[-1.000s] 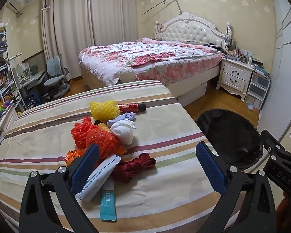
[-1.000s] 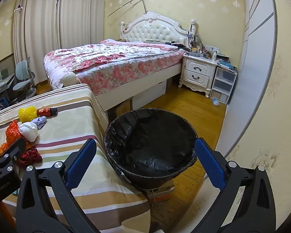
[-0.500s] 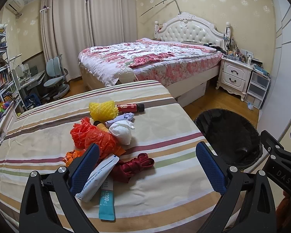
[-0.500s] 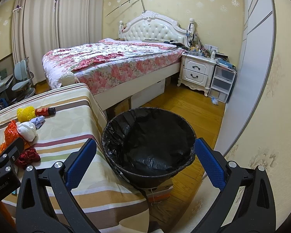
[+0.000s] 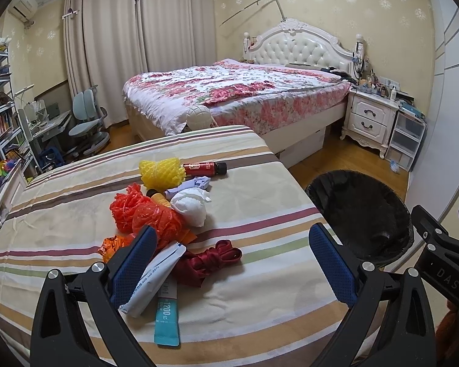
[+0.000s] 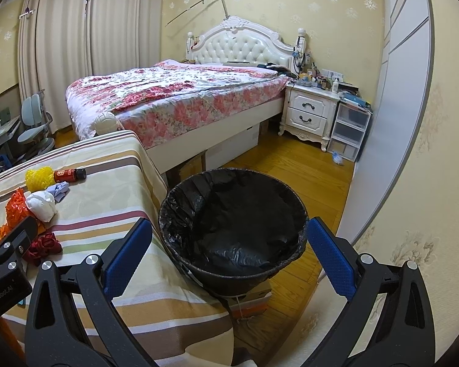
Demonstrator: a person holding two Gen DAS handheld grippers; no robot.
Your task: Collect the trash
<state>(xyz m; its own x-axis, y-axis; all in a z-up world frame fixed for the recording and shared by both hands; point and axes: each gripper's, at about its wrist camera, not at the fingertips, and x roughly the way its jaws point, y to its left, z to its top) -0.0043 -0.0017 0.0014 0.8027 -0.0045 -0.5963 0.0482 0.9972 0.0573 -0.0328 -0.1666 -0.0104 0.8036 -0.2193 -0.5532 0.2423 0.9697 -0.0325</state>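
A pile of trash lies on the striped table (image 5: 76, 202): a yellow foam net (image 5: 160, 172), a small red bottle (image 5: 203, 168), a white crumpled wad (image 5: 190, 207), orange netting (image 5: 143, 215), a dark red ribbon (image 5: 209, 260), a white tube (image 5: 154, 279) and a teal sachet (image 5: 167, 318). My left gripper (image 5: 232, 260) hovers open just in front of the pile, holding nothing. A black-lined trash bin (image 6: 232, 223) stands on the floor right of the table. My right gripper (image 6: 229, 257) is open and empty, above the bin's near rim.
A bed with a floral cover (image 5: 238, 91) stands behind the table, with a white nightstand (image 5: 370, 122) and plastic drawers (image 5: 405, 142) to its right. A desk chair (image 5: 85, 125) and shelves (image 5: 0, 107) are at far left. A wall (image 6: 413, 153) runs along the right.
Both views have shifted slightly; the left gripper has crept a little toward the pile and the right one a little toward the bin. Both stay open and empty.
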